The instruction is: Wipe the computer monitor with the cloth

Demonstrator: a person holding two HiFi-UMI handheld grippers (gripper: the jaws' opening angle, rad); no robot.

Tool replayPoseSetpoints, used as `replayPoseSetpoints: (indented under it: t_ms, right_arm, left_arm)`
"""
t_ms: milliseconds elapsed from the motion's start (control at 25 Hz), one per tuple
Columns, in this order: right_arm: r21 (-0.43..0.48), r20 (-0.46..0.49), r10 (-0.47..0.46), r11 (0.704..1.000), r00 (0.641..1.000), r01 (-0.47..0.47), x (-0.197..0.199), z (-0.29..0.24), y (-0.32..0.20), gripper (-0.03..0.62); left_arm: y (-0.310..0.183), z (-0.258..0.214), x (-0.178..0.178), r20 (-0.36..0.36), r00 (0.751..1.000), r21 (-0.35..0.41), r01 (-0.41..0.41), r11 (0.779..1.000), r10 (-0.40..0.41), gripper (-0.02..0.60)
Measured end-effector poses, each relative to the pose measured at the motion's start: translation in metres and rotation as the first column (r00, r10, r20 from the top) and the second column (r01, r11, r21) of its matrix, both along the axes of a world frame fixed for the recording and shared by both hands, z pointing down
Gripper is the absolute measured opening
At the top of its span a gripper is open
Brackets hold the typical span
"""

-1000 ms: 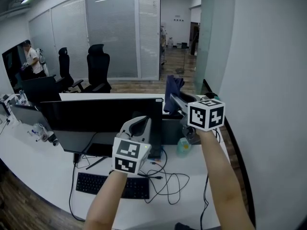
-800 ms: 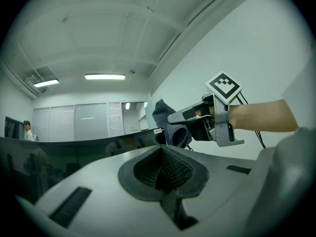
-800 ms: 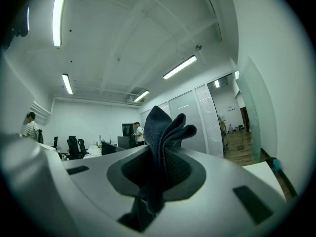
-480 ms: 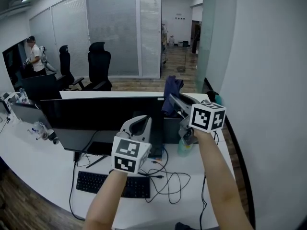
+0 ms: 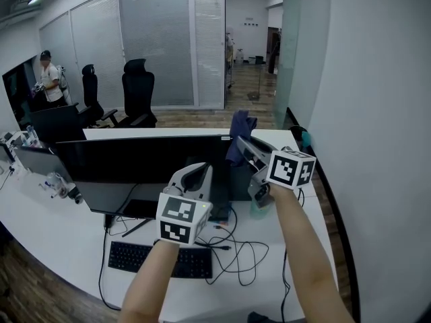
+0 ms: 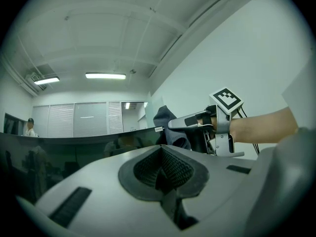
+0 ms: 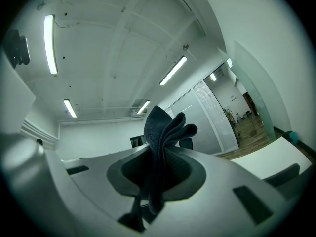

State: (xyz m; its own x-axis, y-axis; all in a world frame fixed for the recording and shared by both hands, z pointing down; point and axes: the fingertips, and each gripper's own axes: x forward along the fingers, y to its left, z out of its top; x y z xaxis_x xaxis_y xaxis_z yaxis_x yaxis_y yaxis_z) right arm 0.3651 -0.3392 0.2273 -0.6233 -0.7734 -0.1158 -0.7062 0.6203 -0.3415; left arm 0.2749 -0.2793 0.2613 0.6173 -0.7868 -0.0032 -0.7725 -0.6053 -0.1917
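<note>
Right now the right gripper (image 5: 244, 145) is clamped on the dark blue cloth (image 5: 240, 128), which sticks up in loose folds from between its jaws. Gripper and cloth are at the monitor's (image 5: 141, 161) top right corner, with the cloth just above the upper edge. Whether it touches the screen cannot be told. The left gripper (image 5: 195, 175) has its jaws pressed together with nothing between them, and it sits in front of the monitor's right part, near the lower edge. The monitor stands on a white desk (image 5: 60, 227). A black keyboard (image 5: 161, 261) lies in front of the monitor, and loose black cables (image 5: 239, 251) trail below its right end. Two black office chairs (image 5: 138, 89) stand behind the monitor.
</note>
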Motion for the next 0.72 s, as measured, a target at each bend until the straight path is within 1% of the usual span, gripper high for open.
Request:
replayPoseSetpoints:
  t_ms: [160, 560, 720]
  right_arm:
    - [0.001, 0.020, -0.015, 1.000, 1.000, 0.015, -0.003, 0.005, 0.002, 0.066]
    - [-0.015, 0.028, -0.015, 1.000, 1.000, 0.015, -0.010, 0.020, 0.006, 0.066]
    - [-0.028, 0.032, -0.013, 1.000, 0.999, 0.014, -0.011, 0.026, 0.007, 0.066]
  left_arm:
    - [-0.001, 0.002, -0.002, 0.003, 1.000, -0.003, 0.004, 1.000, -0.004, 0.008]
    - [0.003, 0.004, -0.007, -0.010, 1.000, 0.000, 0.000, 1.000, 0.000, 0.008]
    - [0.005, 0.004, -0.007, -0.003, 1.000, -0.003, -0.006, 1.000, 0.006, 0.007]
